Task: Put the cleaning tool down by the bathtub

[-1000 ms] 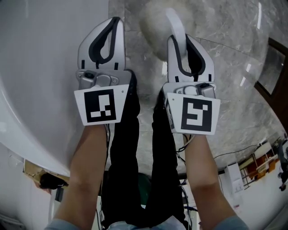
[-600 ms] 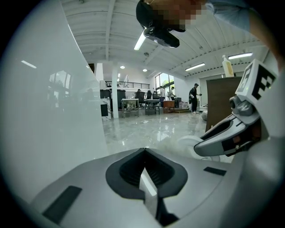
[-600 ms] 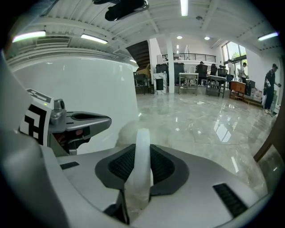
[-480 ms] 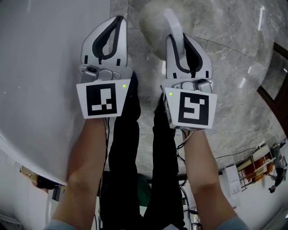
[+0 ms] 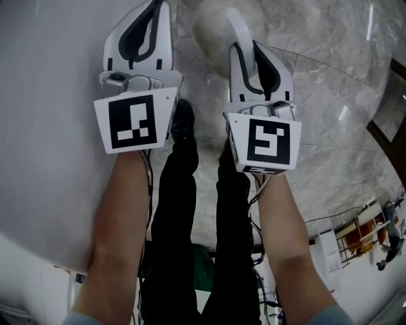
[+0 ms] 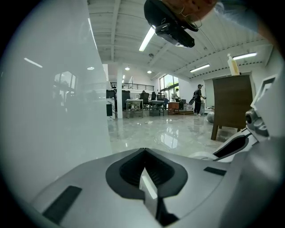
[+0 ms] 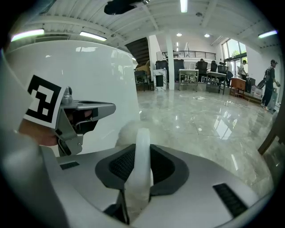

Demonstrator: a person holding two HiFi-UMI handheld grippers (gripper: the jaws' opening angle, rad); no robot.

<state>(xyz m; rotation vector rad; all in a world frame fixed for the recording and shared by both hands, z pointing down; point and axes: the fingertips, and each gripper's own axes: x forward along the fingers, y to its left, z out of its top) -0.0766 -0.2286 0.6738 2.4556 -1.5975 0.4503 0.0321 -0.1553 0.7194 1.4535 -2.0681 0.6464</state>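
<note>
The cleaning tool has a fluffy whitish head [image 5: 209,25] and a curved white handle [image 5: 240,28]. My right gripper [image 5: 246,47] is shut on that handle, and the head hangs over the marble floor close to the white bathtub [image 5: 51,127]. In the right gripper view the handle [image 7: 141,164] stands between the jaws, with the fluffy head [image 7: 126,132] beyond and the bathtub wall [image 7: 98,75] just behind it. My left gripper [image 5: 158,5] is over the tub's rim, shut with nothing in it; its jaws meet at the tip of the gripper [image 6: 143,151] beside the bathtub side [image 6: 49,111].
Glossy grey marble floor [image 5: 330,76] spreads to the right. The person's legs in black trousers [image 5: 184,190] stand between the arms. A dark wooden cabinet [image 6: 234,102] with a bottle [image 6: 232,64] on top stands to the right. Desks and people are far off.
Both grippers have sunk toward the floor and slid upward in the head view, the left one drifting further over the tub. The right gripper still grips the handle.
</note>
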